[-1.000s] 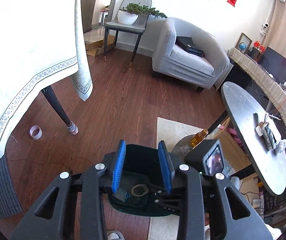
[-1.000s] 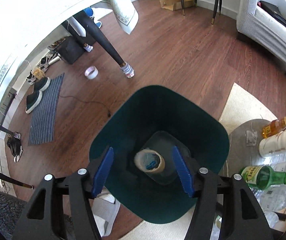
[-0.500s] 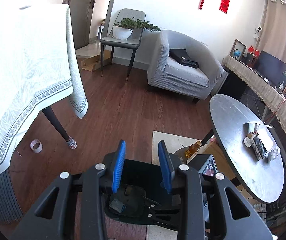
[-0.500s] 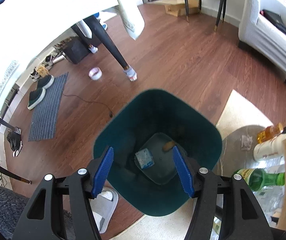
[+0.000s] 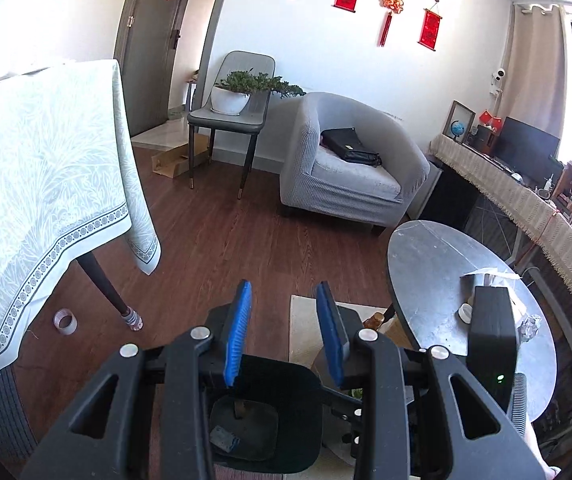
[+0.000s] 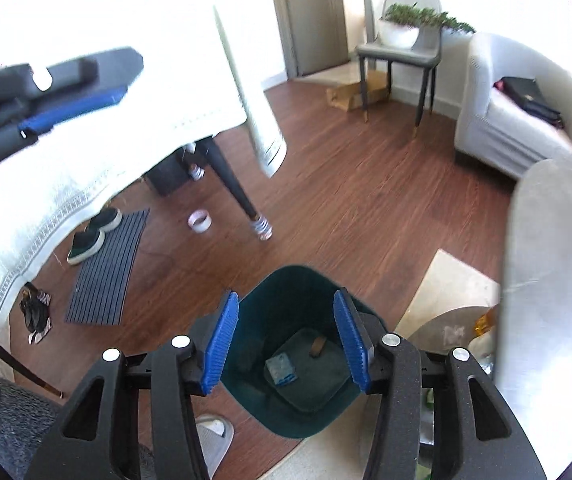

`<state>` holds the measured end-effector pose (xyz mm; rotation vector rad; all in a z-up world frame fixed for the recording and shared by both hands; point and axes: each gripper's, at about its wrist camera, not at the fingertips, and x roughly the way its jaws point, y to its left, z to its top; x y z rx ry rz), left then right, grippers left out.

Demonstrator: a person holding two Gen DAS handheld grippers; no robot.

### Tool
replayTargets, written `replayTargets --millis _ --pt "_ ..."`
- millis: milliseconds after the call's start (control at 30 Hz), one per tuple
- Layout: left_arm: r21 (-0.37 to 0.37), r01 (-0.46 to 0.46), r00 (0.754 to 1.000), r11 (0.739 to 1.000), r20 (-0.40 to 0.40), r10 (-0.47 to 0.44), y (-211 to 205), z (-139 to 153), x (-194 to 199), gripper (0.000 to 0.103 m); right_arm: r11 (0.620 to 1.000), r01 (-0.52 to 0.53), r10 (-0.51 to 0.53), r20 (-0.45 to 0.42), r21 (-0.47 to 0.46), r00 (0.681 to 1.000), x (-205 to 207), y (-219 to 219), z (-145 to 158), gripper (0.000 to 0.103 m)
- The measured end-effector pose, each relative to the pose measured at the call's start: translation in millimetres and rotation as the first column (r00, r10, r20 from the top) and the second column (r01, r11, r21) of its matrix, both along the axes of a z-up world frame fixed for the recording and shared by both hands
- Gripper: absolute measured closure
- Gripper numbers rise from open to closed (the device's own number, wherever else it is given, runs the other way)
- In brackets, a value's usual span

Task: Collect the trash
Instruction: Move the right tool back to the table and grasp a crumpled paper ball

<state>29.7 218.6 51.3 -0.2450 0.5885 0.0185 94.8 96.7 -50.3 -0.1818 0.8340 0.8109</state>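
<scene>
Dark green bin [image 6: 306,344] standing on the wood floor [image 6: 366,208] at the edge of a pale rug [image 6: 446,280], just beside the round grey surface [image 5: 446,280]. Two pieces of trash lying on its bottom: a small blue-grey block [image 6: 281,369] and a short brown stub [image 6: 318,347], apart from each other. Right tool [image 6: 286,340] hanging above the bin mouth, nothing between its blue pads; its jaws have just been closing partway on air, so it is released and empty. Left tool [image 5: 284,328] hovering over the bin's near side, jaws narrow but parted, also gripping nothing. Judgement: a drop into the bin is done and the hunt for the next piece is beginning. Candidates are sitting on the round surface: white crumpled wrappers [image 5: 490,276] and a small white cap [image 5: 465,312], though the fisheye edge is stretching them and what they are is only probable. A tape ring [image 6: 199,221] is lying on the floor near the leg of the cloth-covered table [image 5: 38,184]. Next move is calling for widening one tool, carrying it to a piece and closing on it.
</scene>
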Motion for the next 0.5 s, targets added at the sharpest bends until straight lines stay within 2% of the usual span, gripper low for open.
replayTargets --millis 200,500 --pt "0.0 0.035 0.999 0.999 0.014 -0.035 -28 2 8 0.065 0.998 0.056 -0.056 0.068 -0.001 0.996 -3 -40 21 0.053" --pt "0.005 0.093 0.996 0.996 -0.001 -0.093 -74 -5 24 0.06 0.984 0.177 -0.177 0.126 0.013 0.976 1 -115 38 0.053"
